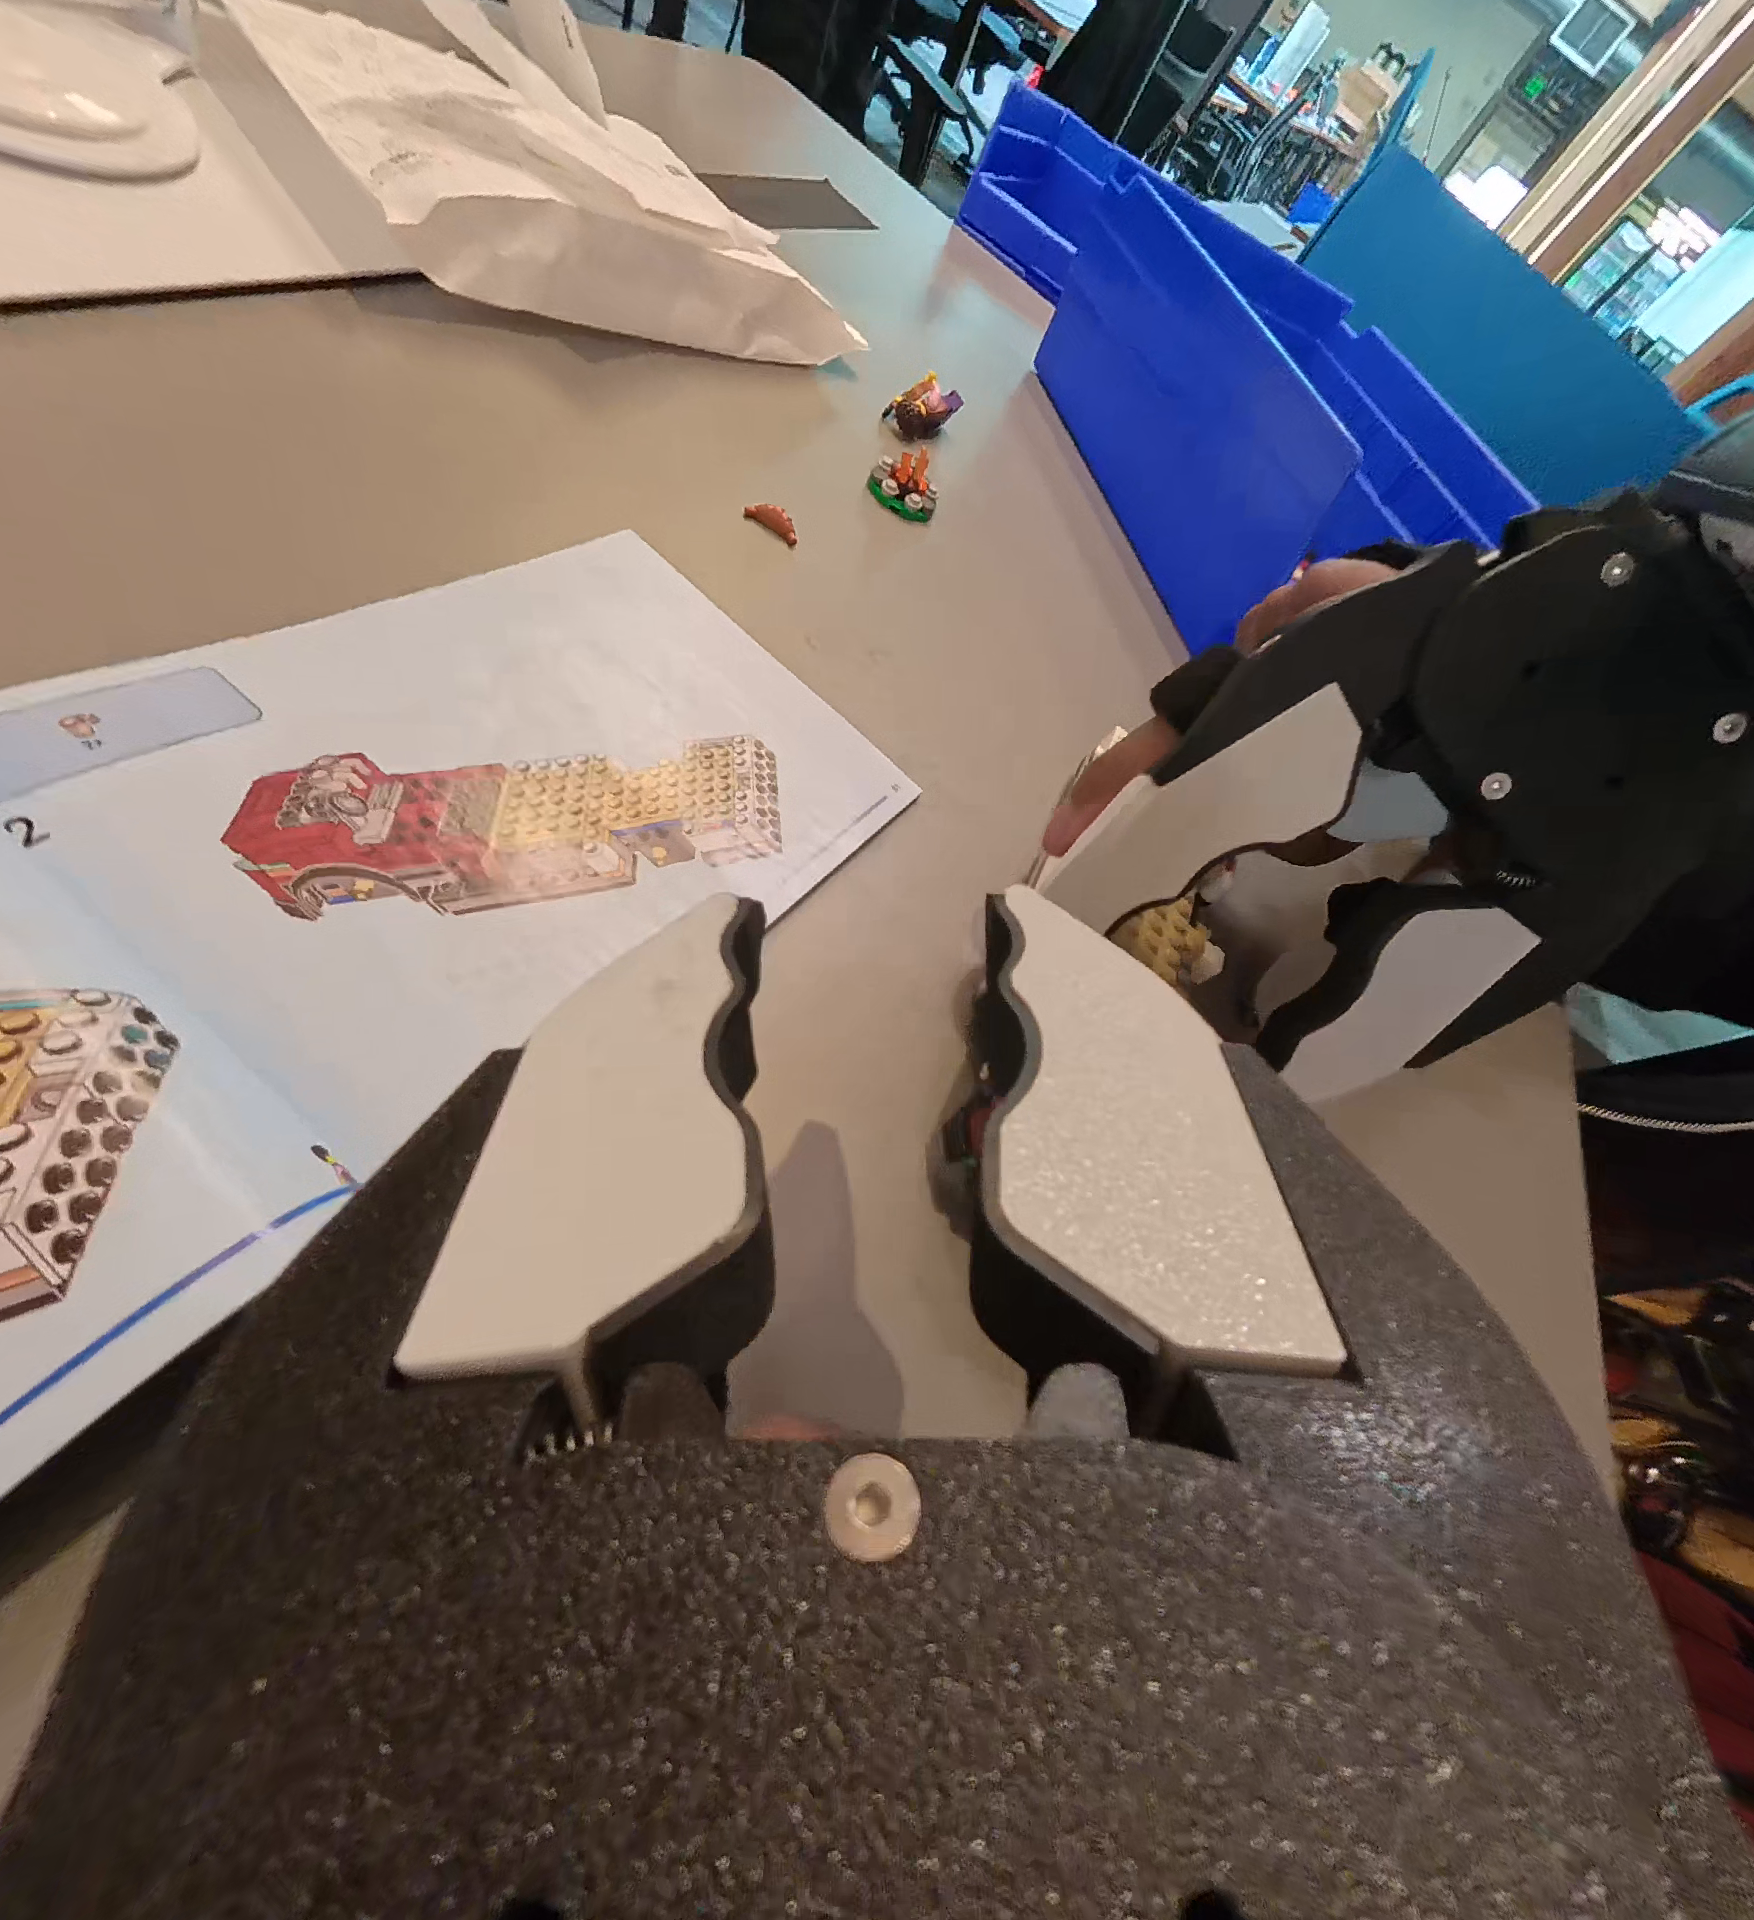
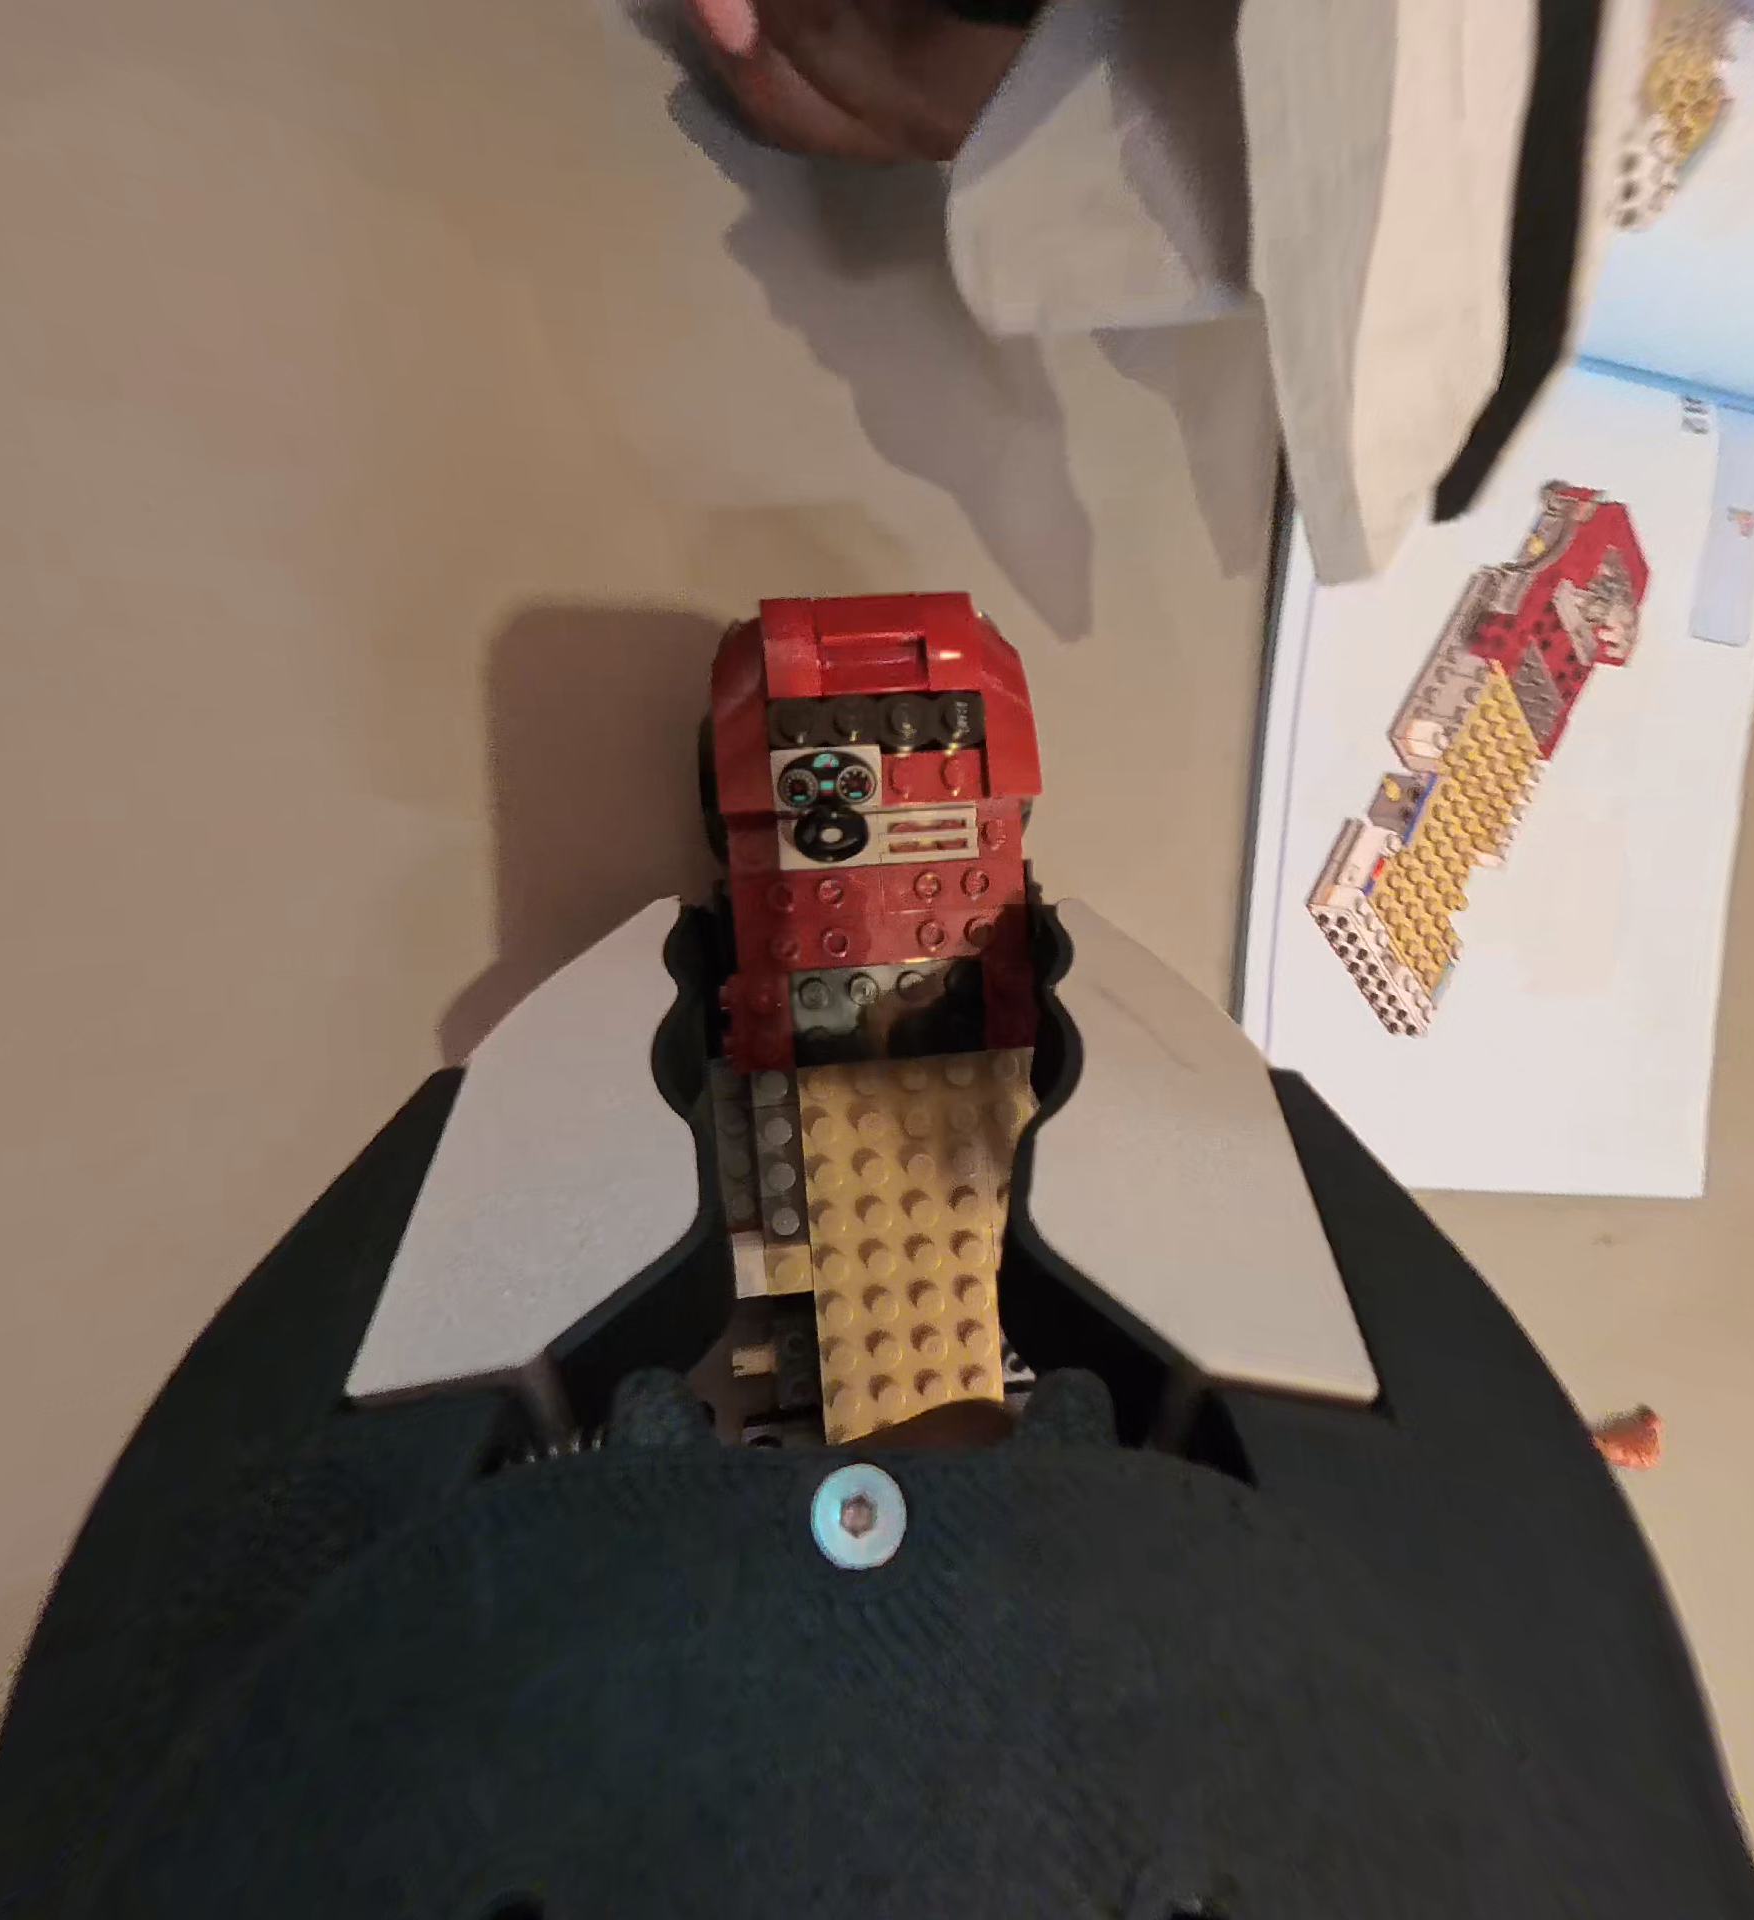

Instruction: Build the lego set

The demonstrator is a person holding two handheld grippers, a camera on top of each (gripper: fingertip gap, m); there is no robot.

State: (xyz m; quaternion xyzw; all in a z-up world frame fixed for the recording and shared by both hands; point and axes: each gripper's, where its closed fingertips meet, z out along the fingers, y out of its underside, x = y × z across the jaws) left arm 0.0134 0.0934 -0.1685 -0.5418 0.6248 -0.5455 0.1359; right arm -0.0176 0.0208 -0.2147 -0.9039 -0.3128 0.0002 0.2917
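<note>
My right gripper is shut on a red and tan brick truck model. Both pads press on its sides behind the red cab, and the tan studded bed runs back between the fingers. In the left wrist view the right gripper is at the right, with the model's tan studs showing between its fingers. My left gripper is open with nothing between its pads. It hovers over the grey table beside the open instruction booklet. One of the left gripper's fingers shows at the top right of the right wrist view.
A small figure, a green and orange campfire piece and a curved brown piece lie beyond the booklet. White paper bags lie at the back. Blue bins line the table's right edge. A hand is near the model. From either gripper's tips it is about 20 centimetres to the curved brown piece. My right wrist view looks at it from another angle.
</note>
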